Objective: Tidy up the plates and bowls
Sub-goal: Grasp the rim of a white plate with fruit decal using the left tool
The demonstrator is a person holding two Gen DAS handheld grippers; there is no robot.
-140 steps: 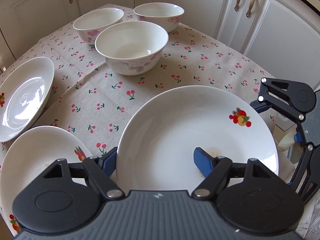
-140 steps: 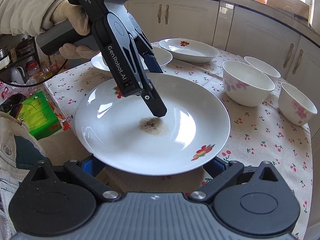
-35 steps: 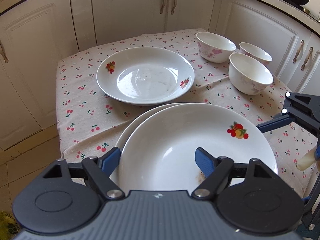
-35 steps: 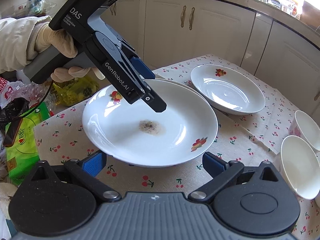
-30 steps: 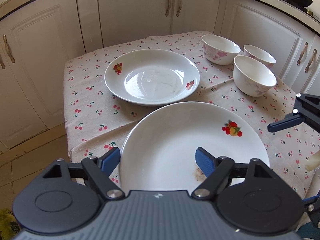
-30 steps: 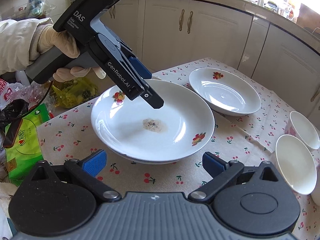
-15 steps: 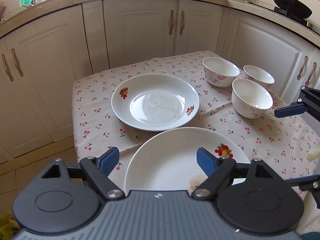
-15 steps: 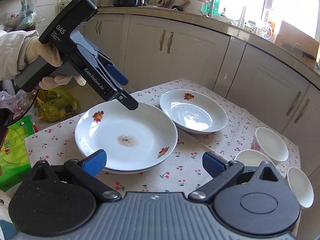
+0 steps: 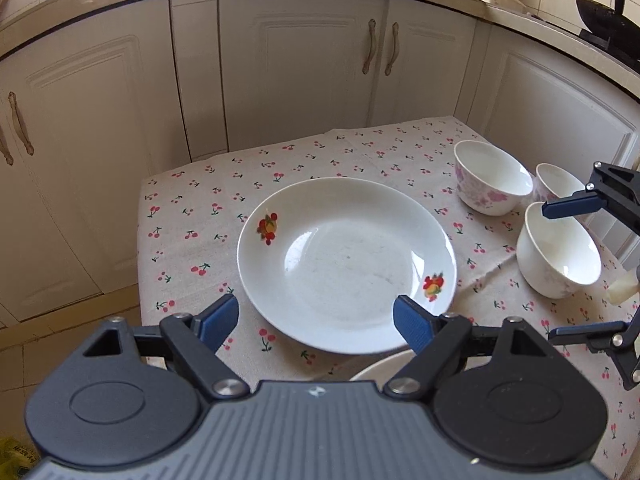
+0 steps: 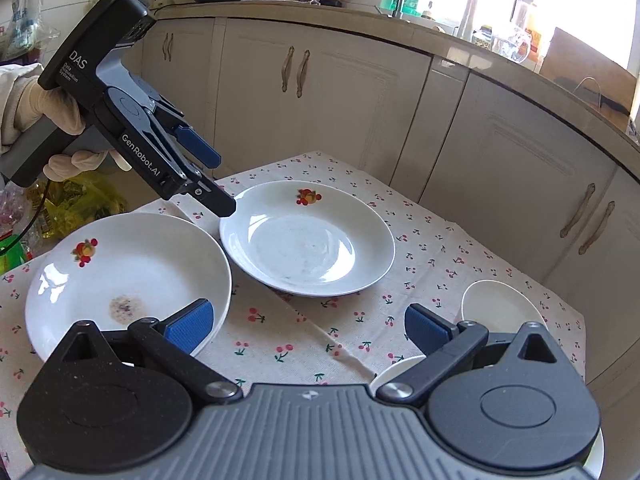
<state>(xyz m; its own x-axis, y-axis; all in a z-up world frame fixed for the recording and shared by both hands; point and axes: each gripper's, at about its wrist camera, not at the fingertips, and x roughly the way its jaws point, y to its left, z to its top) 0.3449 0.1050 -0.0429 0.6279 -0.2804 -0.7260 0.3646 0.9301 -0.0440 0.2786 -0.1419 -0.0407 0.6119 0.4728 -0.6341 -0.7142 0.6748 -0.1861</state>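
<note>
Lifted clear since a second ago, the left tongs (image 10: 216, 184) have let go of the stained plate (image 10: 120, 280), which now sits stacked on another plate near the counter's (image 9: 192, 216) edge. Both left fingers are spread apart above the stack, holding nothing. The right tongs (image 10: 304, 328) are likewise wide apart and empty, hovering over the cherry-print cloth (image 10: 432, 248).

Just beside the stack lies a second plate (image 9: 346, 264), glossy white, round and shallow, with small fruit decals on its rim. Three deep white bowls (image 9: 558, 254) with faint pink flowers cluster near the right side of the counter, well apart from the plates. A brownish smear marks the stained plate's well. Cream cabinet doors (image 9: 296, 68) stand behind.
</note>
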